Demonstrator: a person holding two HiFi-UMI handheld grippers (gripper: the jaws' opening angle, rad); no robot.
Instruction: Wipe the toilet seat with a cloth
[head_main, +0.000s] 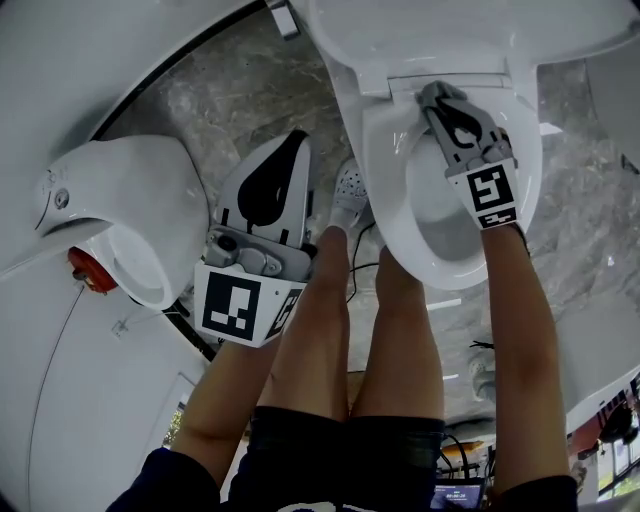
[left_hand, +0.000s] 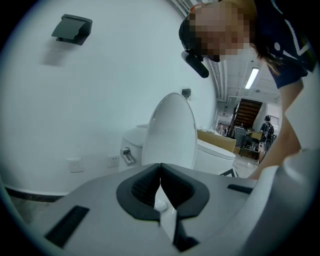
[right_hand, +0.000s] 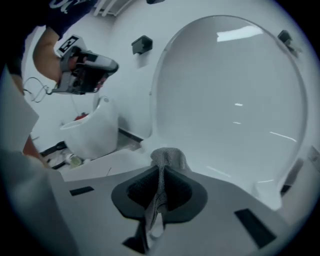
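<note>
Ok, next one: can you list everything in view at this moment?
toilet: one, white, in front of the person
seat: one, white, down on the bowl
lid: one, white, raised
cloth: one, grey, between the right gripper's jaws, at the rear of the seat
second fixture: one, white with a red part, left of the toilet
wall plates: two, white, low on the wall
wall fittings: two, dark, higher on the wall
floor: grey marble
left gripper: grey and black, shut, empty, held left of the toilet
right gripper: same colours, shut on the cloth
legs: two, bare
shoe: one seen, white, beside the bowl
</note>
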